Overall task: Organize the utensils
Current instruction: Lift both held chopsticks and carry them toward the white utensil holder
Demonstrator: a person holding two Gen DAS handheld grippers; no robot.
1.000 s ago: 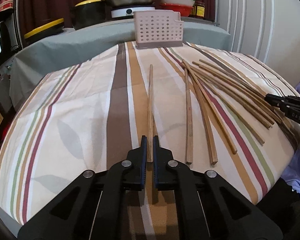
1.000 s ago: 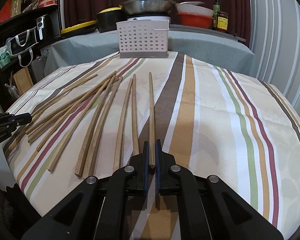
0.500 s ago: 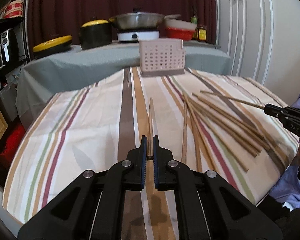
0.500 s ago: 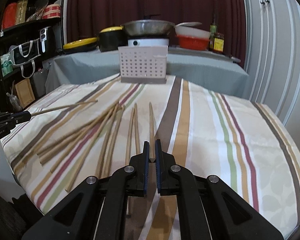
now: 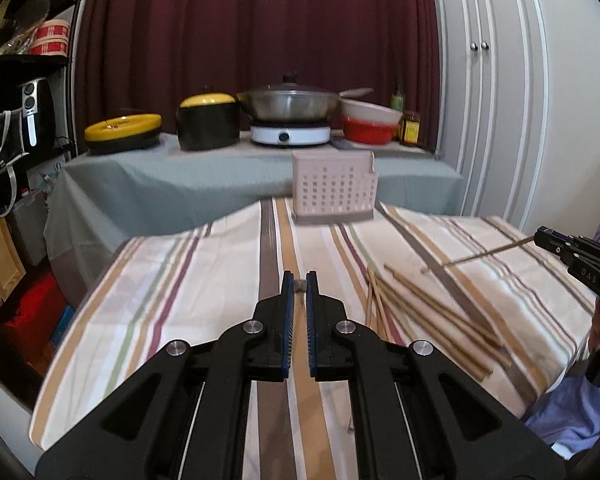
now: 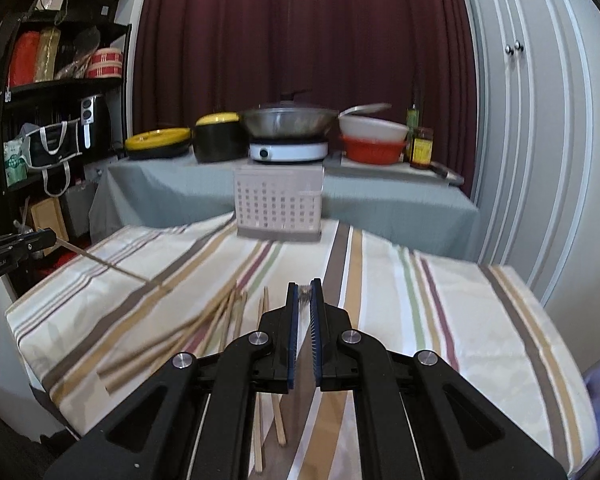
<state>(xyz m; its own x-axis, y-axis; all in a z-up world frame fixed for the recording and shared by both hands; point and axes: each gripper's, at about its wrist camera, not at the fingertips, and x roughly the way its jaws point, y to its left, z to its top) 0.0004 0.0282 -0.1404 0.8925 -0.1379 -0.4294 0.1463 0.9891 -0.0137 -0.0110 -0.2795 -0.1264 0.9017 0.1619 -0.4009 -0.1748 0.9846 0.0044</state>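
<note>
**Both grippers loaded, holder not yet filled**

Left gripper (image 5: pixel 297 286) is closed on one chopstick (image 5: pixel 299 287), which you see only end-on as a small grey-brown tip between the blue pads. In the right wrist view this same stick (image 6: pixel 112 266) is a thin line that runs from the left tool, at the frame's left edge, out over the striped cloth (image 6: pixel 452 320). Your right gripper (image 6: pixel 305 294) is also closed on a chopstick (image 6: pixel 305 295), again shown end-on; in the left wrist view it (image 5: pixel 488 254) slants from the right tool, at the right edge of the frame, toward the table.

The white perforated holder (image 5: pixel 334 196) stands at the far edge of the striped table, well apart from both tools. You cannot see inside it, and no stick shows above its rim, so I judge that it holds little or nothing.

The loose chopsticks (image 5: pixel 428 312) lie in a fan on the cloth, between the two grippers, with their near ends close to the table's front edge. They are blurred, so an exact count is not possible, but there are several.

So, as I judge it, the task is at an early stage: two sticks are lifted and none is clearly stored. You must carry these two to the holder, then come back for the rest.
</note>
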